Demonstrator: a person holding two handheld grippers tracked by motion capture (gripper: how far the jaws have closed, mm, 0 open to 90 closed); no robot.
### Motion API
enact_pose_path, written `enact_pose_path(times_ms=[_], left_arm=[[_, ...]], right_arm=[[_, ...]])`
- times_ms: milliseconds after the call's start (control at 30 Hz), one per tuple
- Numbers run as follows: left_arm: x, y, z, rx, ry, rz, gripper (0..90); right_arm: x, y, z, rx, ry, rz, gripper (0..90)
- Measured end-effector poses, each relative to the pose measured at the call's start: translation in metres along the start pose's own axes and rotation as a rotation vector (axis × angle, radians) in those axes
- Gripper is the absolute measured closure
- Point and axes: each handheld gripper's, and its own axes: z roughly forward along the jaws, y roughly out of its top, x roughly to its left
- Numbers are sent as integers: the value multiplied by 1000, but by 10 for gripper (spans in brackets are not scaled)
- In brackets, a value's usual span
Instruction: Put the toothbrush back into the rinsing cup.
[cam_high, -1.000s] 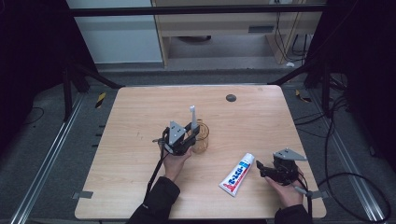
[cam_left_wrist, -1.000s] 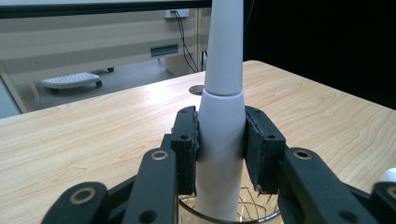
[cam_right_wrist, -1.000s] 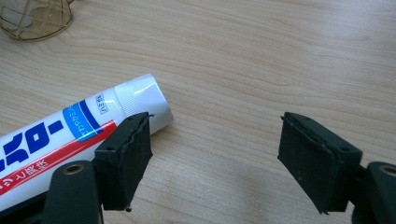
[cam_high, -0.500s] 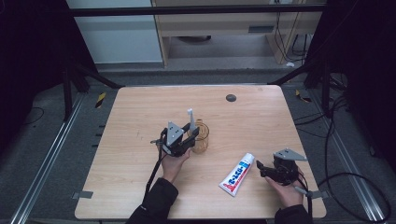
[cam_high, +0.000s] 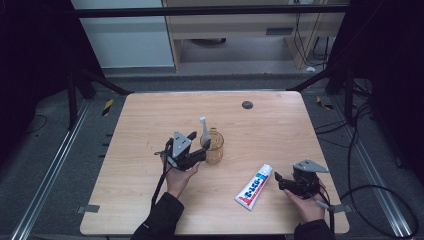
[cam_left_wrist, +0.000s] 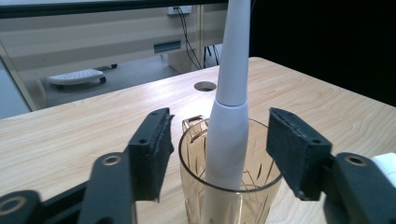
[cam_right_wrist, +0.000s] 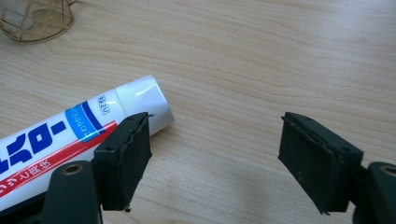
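Observation:
A clear amber cup (cam_high: 214, 150) (cam_left_wrist: 224, 196) stands mid-table with a white toothbrush (cam_high: 203, 129) (cam_left_wrist: 229, 135) standing in it, leaning on the rim. My left gripper (cam_high: 202, 151) (cam_left_wrist: 219, 128) is at the cup's left side. Its jaws have just been opening and now stand open on either side of the toothbrush, with gaps on both sides. A white, red and blue toothpaste tube (cam_high: 254, 186) (cam_right_wrist: 70, 135) lies flat at the front right. My right gripper (cam_high: 278, 181) (cam_right_wrist: 215, 140) rests open beside the tube's cap end, with bare wood between its jaws.
The wooden table (cam_high: 150, 115) has a small round dark hole (cam_high: 247, 105) near its far edge. Cables trail from both grippers toward the front edge. In the right gripper view the cup's base (cam_right_wrist: 37, 18) sits at the top left. Dark floor and rails surround the table.
The left jaws have opened off the toothbrush, which now stands free in the cup. The left hand has shifted slightly. The right hand and the tube have not moved.

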Motion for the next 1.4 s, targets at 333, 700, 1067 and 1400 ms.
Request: enact_pose_path(times_ms=[333,700,1067,1400], left_arm=[[0,1,-13,71,-7,55,347],[9,-8,-35,126,-3,110,330],[35,-42,-80,208,19,100,318],[60,-62,-115,253,104,34,320]], right_arm=[[0,1,-5,-20,0,4,246],[3,3,-10,-32,6,8,247],[9,6,-15,-44,25,4,256],[16,7,-19,-40,54,-14,287]])
